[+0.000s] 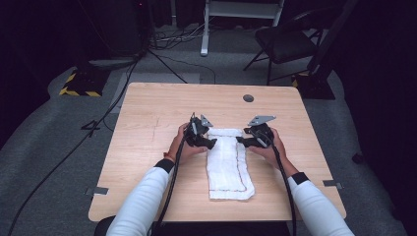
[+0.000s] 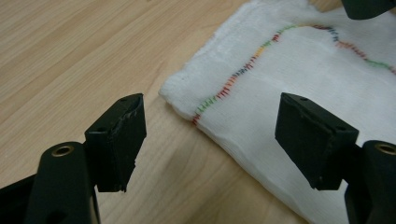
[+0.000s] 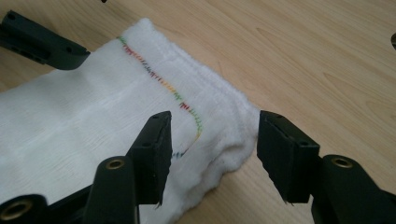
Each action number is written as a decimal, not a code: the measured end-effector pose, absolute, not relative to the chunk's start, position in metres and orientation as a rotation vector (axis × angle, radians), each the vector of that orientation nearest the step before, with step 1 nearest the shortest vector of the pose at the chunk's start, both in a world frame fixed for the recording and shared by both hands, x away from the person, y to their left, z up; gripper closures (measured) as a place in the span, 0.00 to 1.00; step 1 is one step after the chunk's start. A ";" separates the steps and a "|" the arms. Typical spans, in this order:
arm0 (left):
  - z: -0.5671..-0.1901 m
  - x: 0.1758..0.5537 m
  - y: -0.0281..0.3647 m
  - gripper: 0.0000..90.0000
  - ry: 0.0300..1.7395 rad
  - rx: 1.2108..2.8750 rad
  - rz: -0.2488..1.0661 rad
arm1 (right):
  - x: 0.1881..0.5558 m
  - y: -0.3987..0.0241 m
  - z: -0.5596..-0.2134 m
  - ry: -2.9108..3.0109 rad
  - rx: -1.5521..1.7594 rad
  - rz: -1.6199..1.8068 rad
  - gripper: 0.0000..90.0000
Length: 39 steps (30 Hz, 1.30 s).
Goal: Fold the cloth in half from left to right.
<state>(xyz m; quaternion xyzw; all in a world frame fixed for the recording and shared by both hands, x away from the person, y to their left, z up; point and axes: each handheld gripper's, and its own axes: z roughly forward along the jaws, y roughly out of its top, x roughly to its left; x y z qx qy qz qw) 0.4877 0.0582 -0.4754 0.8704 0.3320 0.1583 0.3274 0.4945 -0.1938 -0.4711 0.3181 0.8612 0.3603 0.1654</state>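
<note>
A white folded cloth point(image 1: 228, 164) with a multicoloured stitched line lies lengthwise on the wooden table point(image 1: 147, 113). My left gripper point(image 1: 212, 142) sits at the cloth's far left corner, held in a hand. From the left gripper view, its jaws point(image 2: 210, 121) stand open, with the cloth point(image 2: 289, 60) corner between them and untouched. My right gripper point(image 1: 241, 140) is at the far right corner. Its jaws point(image 3: 215, 135) are open around the fluffy corner of the cloth point(image 3: 79, 121), pads apart from it. The other gripper point(image 3: 39, 42) rests over the cloth's opposite edge.
A round cable hole point(image 1: 248, 98) lies in the table's far right part. Beyond the table are a black chair point(image 1: 285, 42), a white frame leg point(image 1: 204, 29), floor cables and a yellow-black striped block point(image 1: 78, 83). Bare wood surrounds the cloth.
</note>
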 end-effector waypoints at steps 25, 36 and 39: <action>-0.494 0.521 0.050 0.43 0.870 2.252 0.220 | 0.528 -0.189 -0.490 2.549 1.020 1.034 0.77; -0.491 0.523 0.047 0.84 0.813 2.259 0.174 | 0.524 -0.180 -0.485 2.562 0.928 0.951 0.90; -0.490 0.522 0.045 0.86 0.804 2.272 0.212 | 0.525 -0.180 -0.483 2.546 0.919 0.944 0.91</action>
